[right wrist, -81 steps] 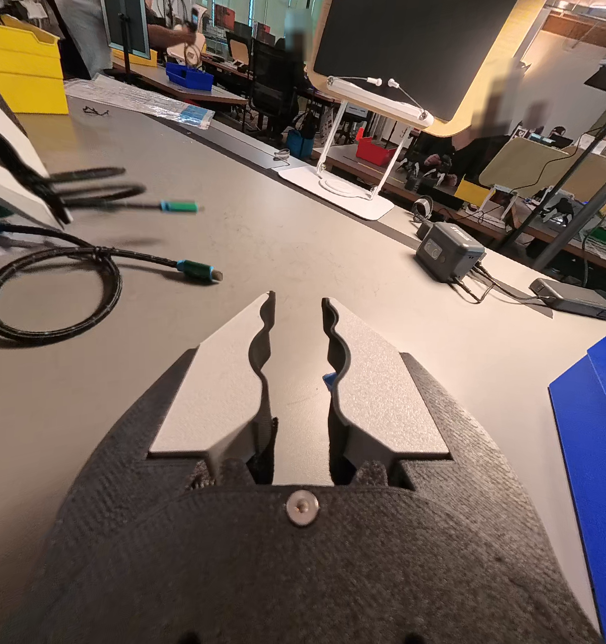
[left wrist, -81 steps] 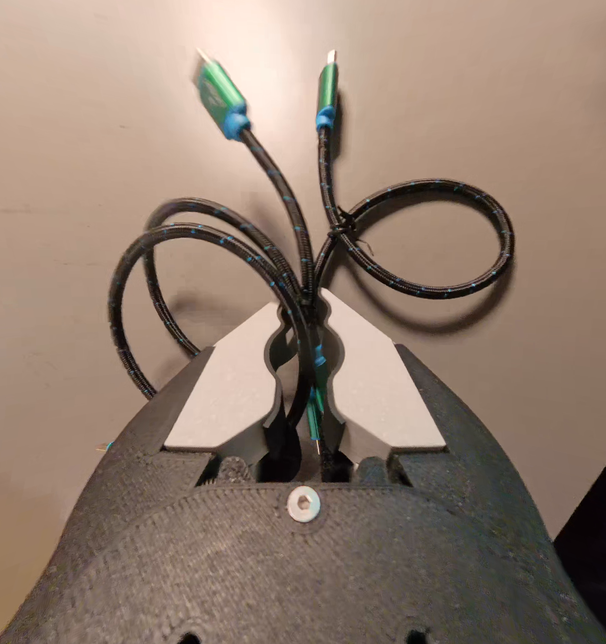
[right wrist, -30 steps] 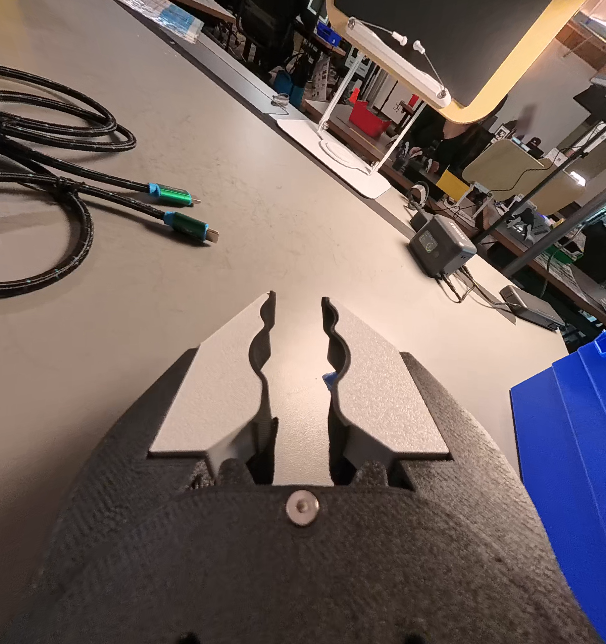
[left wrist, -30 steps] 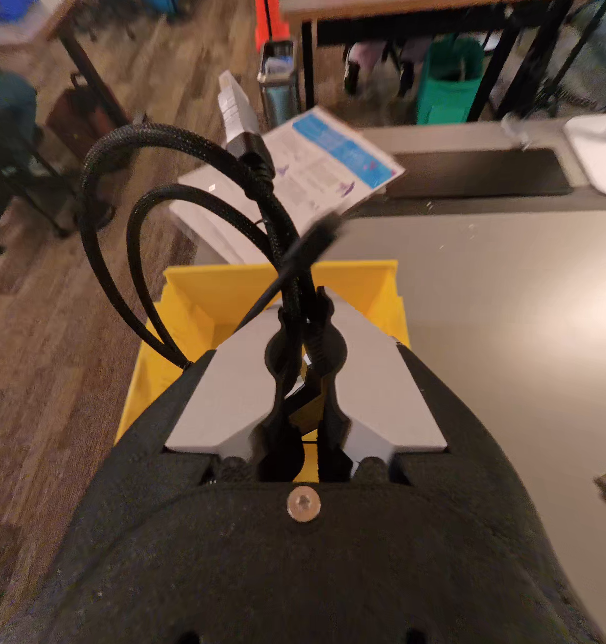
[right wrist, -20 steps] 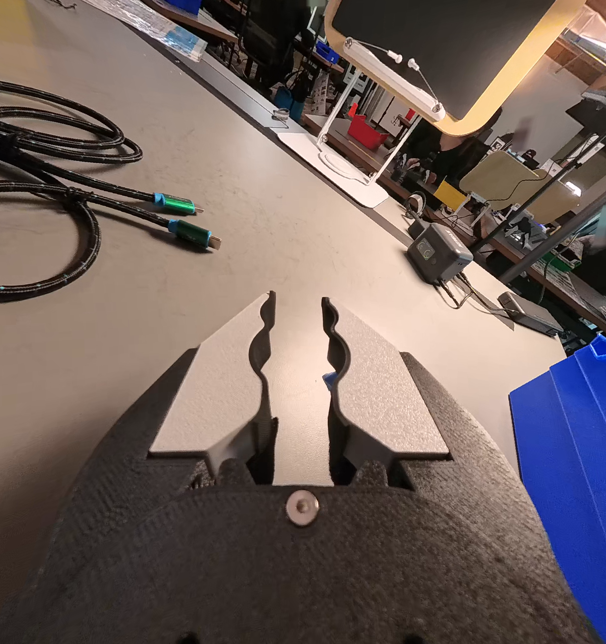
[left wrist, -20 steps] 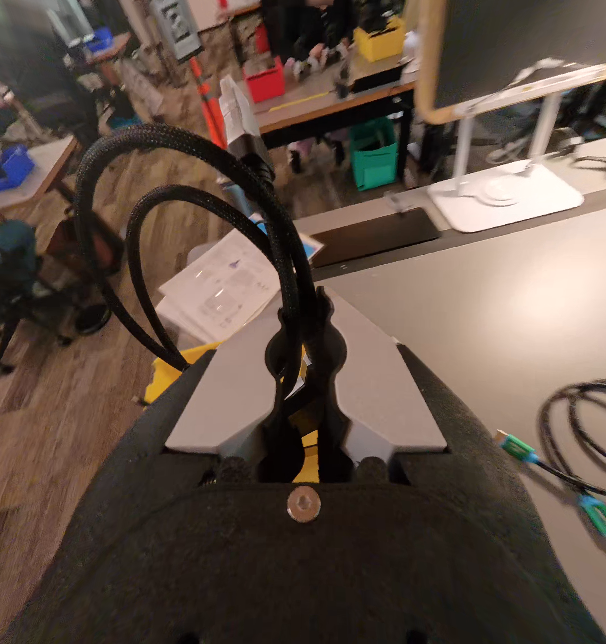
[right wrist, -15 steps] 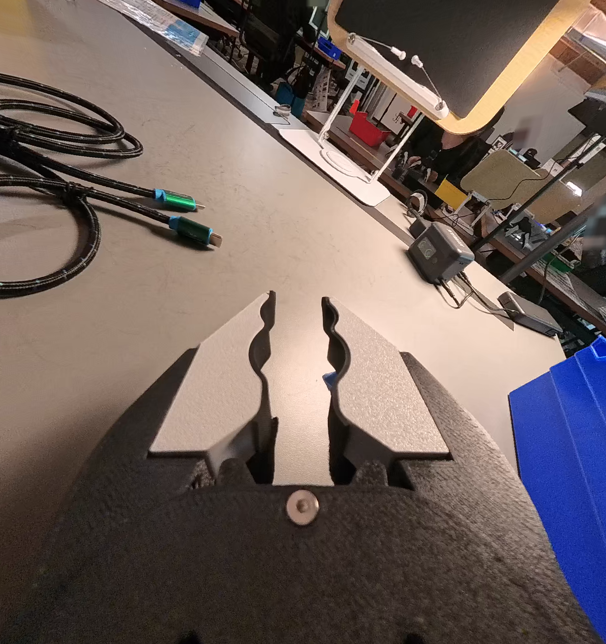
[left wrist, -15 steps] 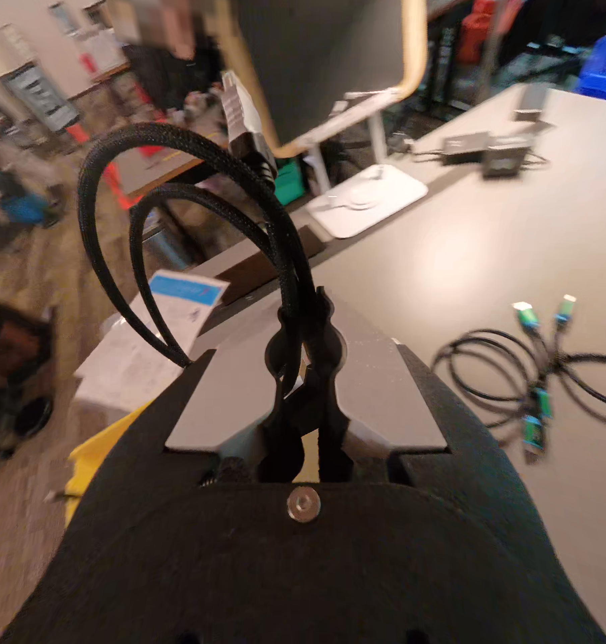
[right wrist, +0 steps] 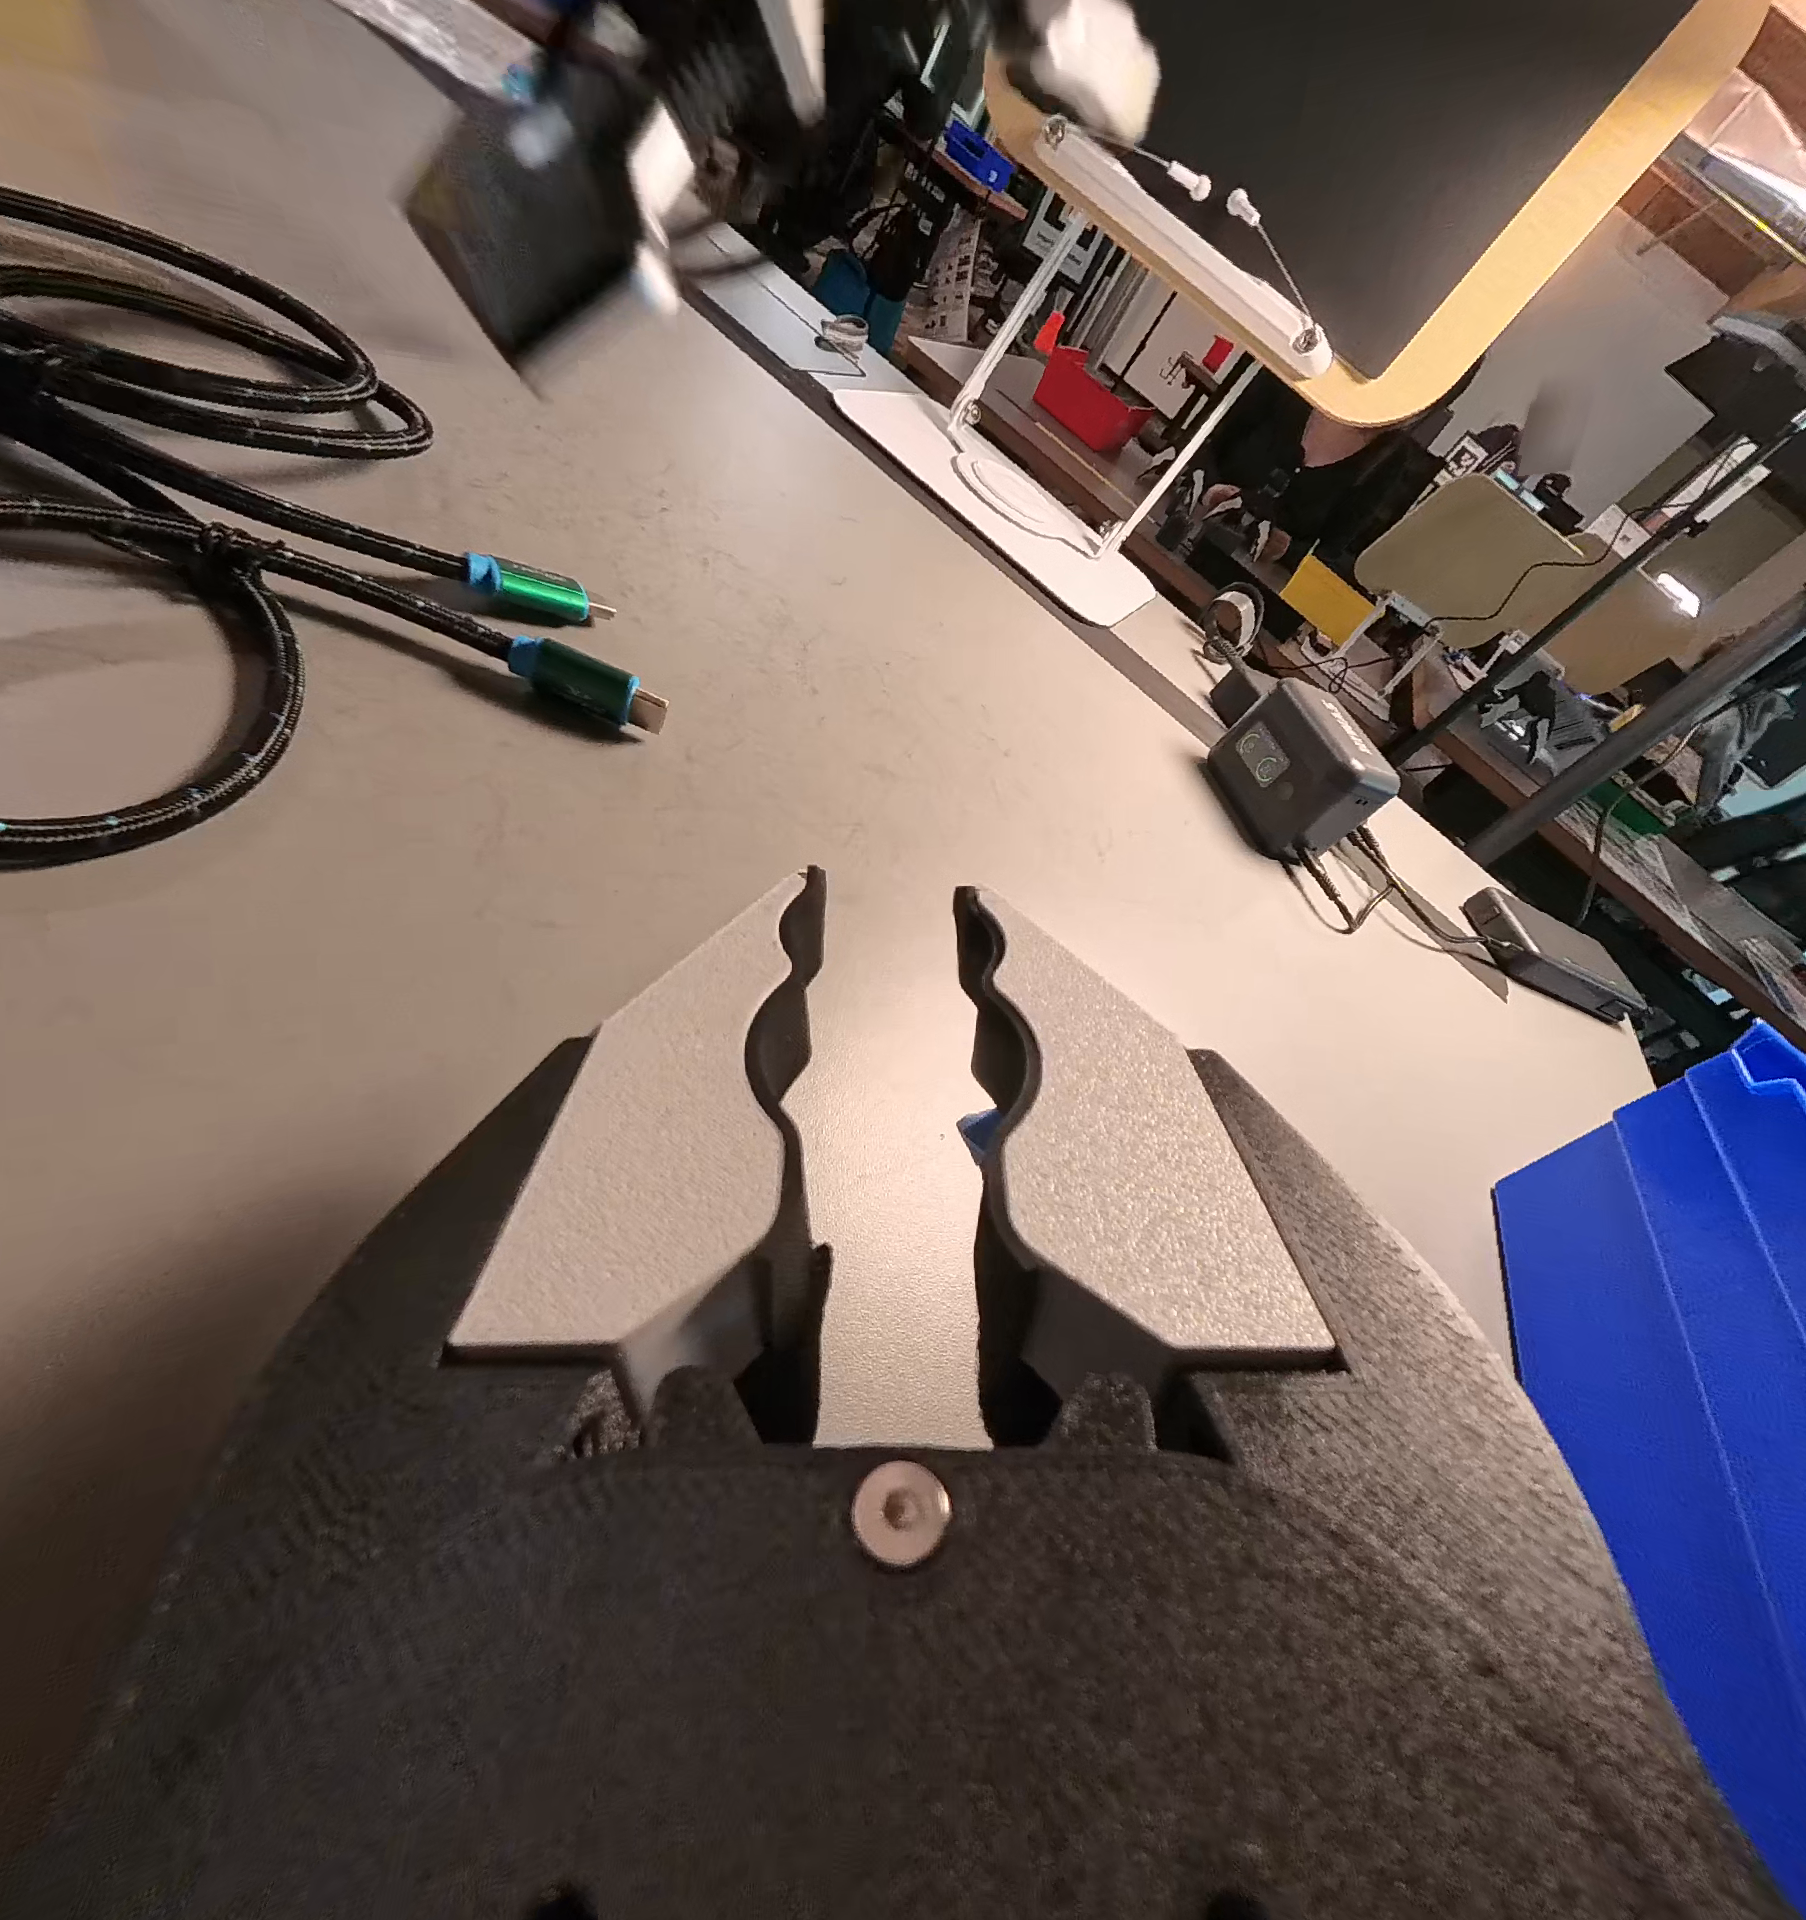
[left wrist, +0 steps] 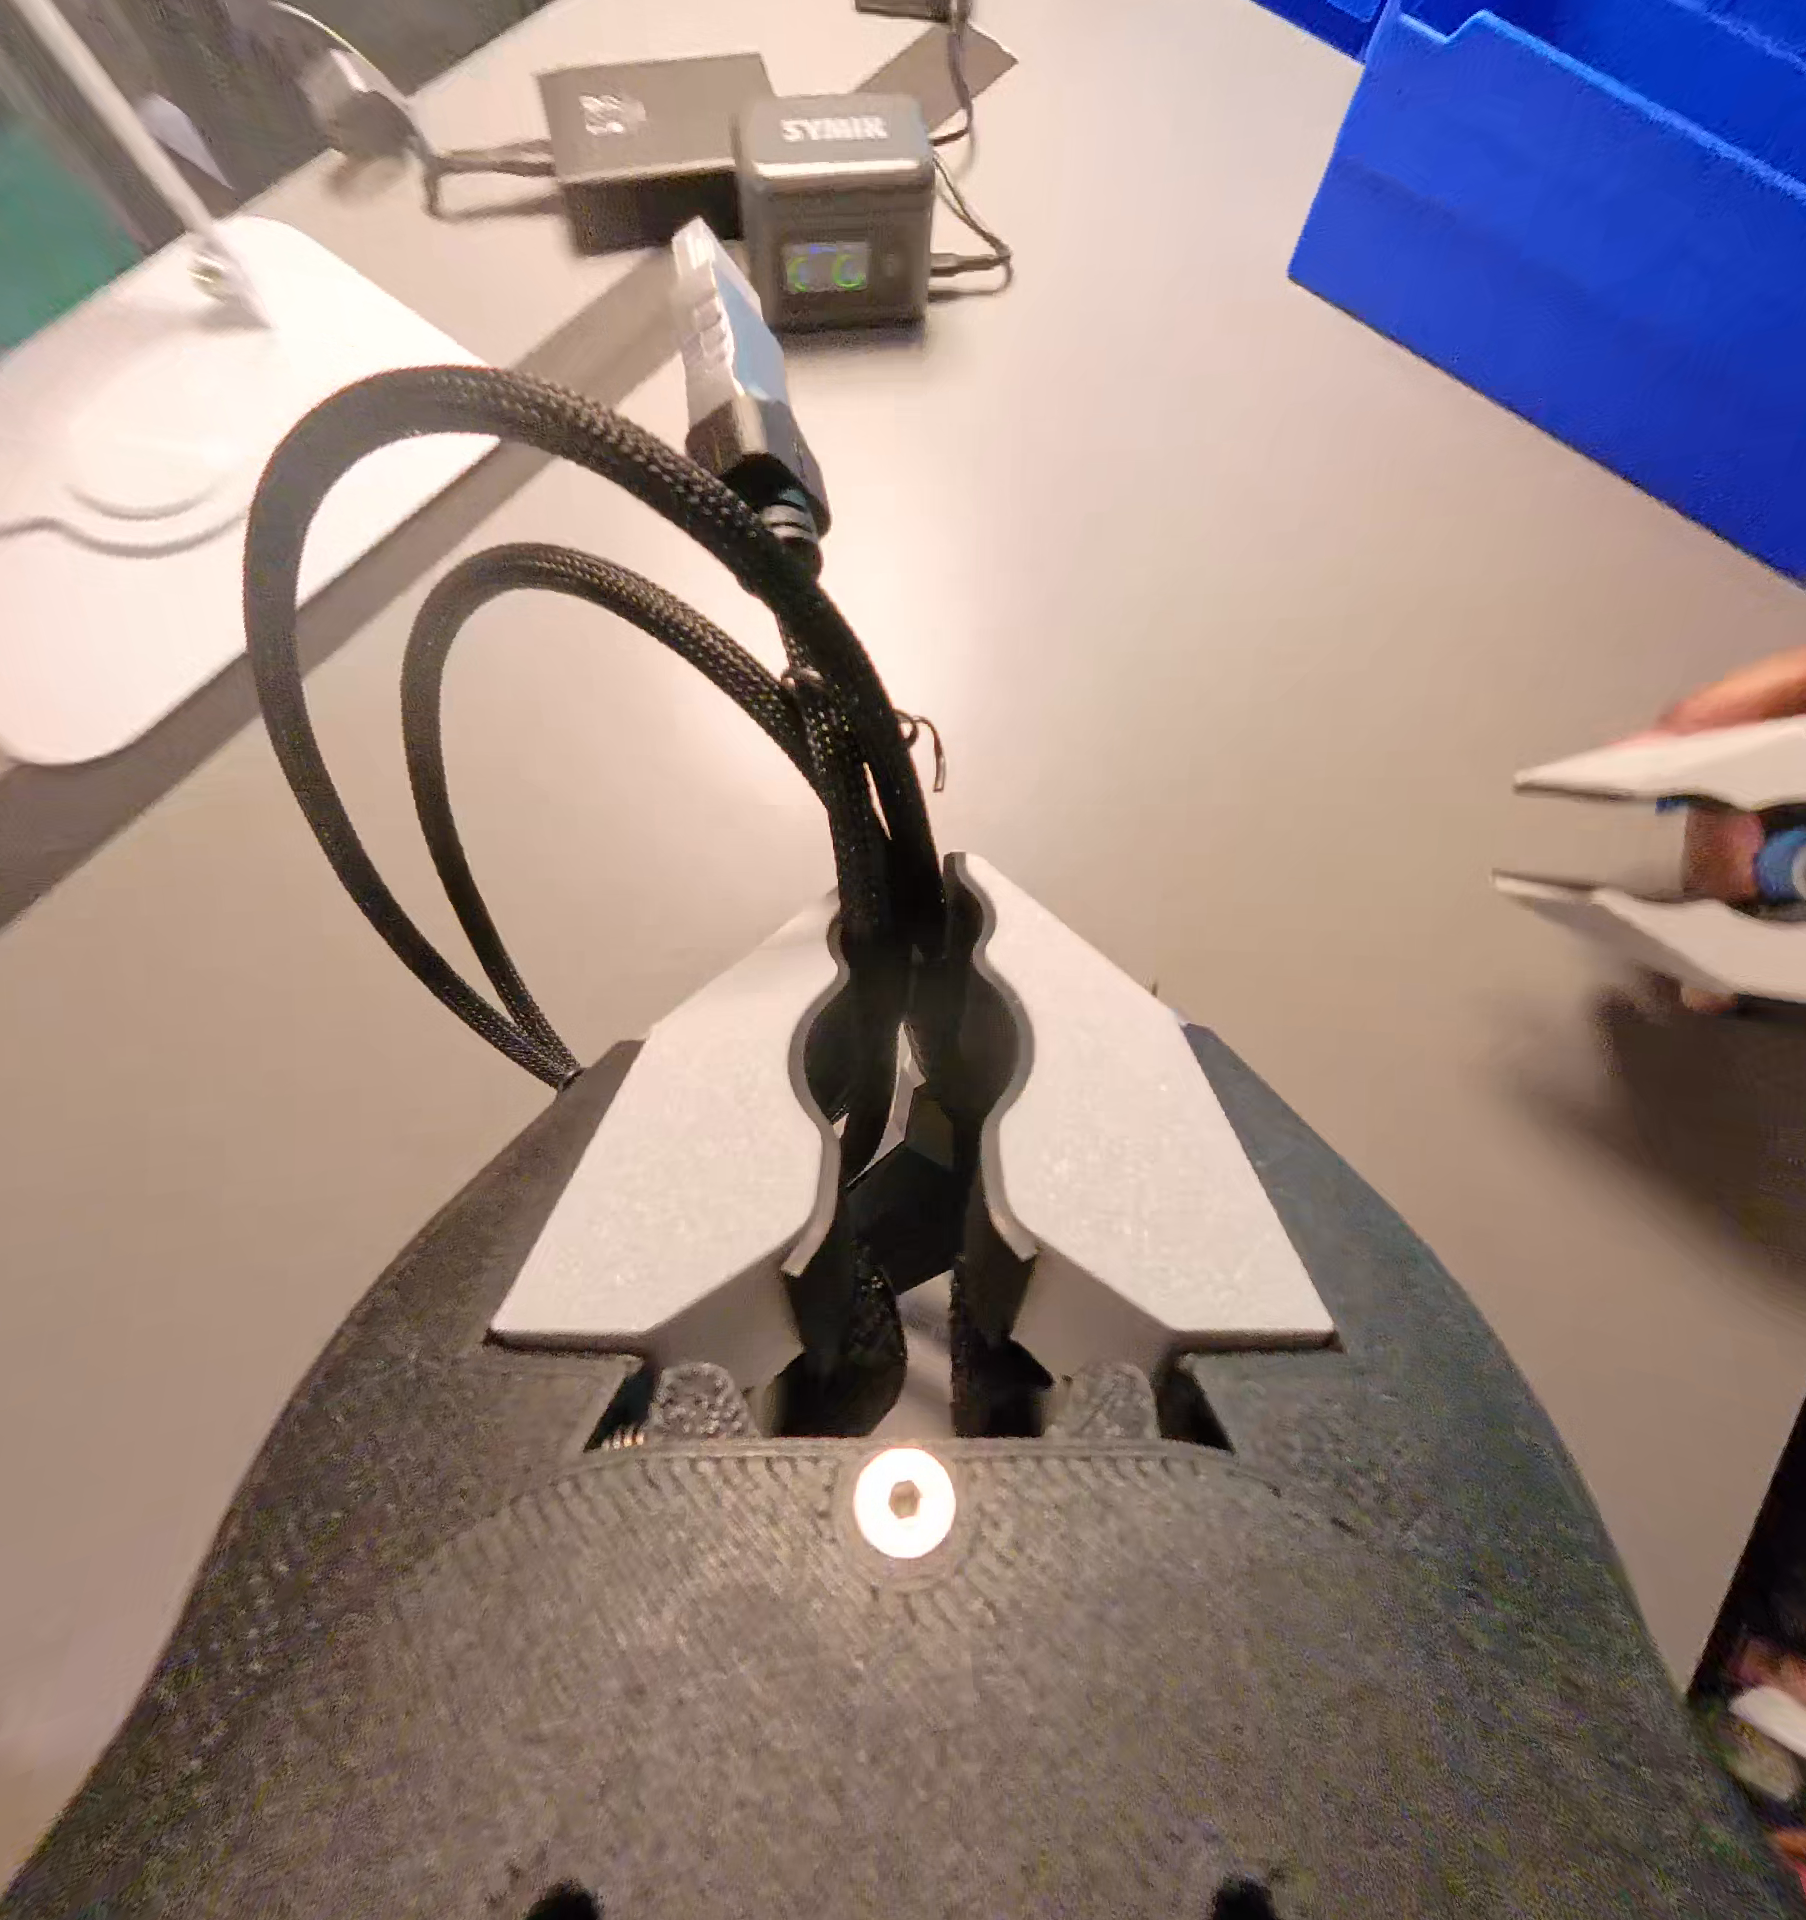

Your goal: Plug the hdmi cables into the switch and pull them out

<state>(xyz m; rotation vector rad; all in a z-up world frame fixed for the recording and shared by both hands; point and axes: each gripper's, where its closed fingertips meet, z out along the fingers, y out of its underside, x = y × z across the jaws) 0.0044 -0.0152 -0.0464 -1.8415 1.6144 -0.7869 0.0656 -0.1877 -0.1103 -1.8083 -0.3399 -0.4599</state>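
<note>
— Cables [left wrist: 857, 790], bundled black braid, sit pinched in my left gripper [left wrist: 894, 904]; my right gripper [right wrist: 888, 894] stands parted, empty, over the table [right wrist: 878, 582].

— Risk?

— Green-plugged cables [right wrist: 566, 675] lie well apart; the loose loop could snag, or the bundle slip.
</note>
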